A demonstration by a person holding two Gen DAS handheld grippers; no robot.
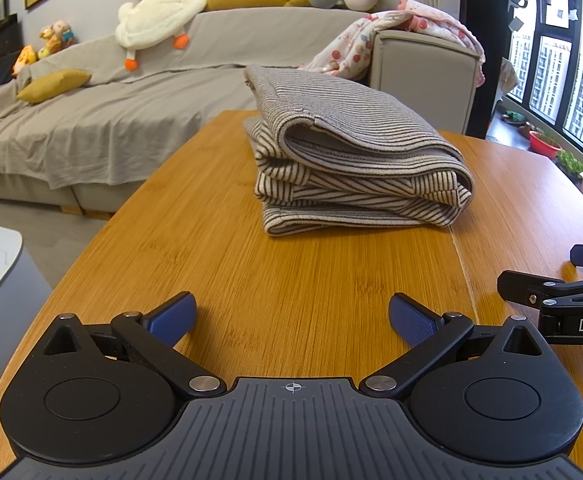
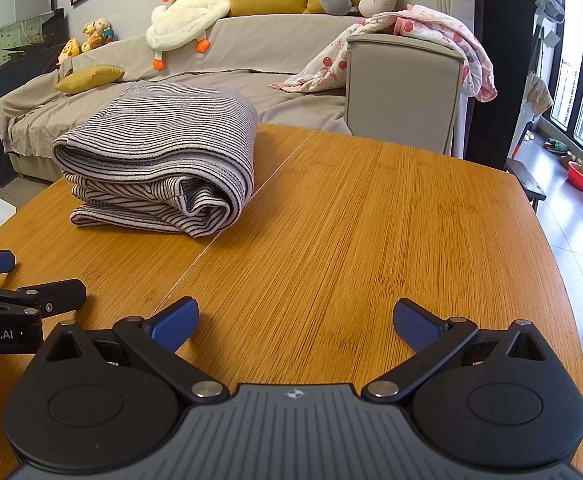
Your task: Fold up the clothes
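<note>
Ahead — folded garment (image 1: 355,160), left gripper (image 1: 291,316) apart.

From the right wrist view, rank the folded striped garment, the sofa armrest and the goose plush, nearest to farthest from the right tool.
1. Folded striped garment, on the table, ahead left of the right tool.
2. Sofa armrest, behind the table's far edge.
3. Goose plush, up on the sofa back.

Both wrist cameras sit low over the counter (image 1: 331,300), just behind their own fingers, facing the sofa (image 1: 91,128). From the left wrist view I see the folded striped garment (image 1: 355,160) nearly straight ahead and close; from the right wrist view it lies ahead-left. Shared: counter, garment, sofa, window side. Each view catches the other gripper at its inner edge.
</note>
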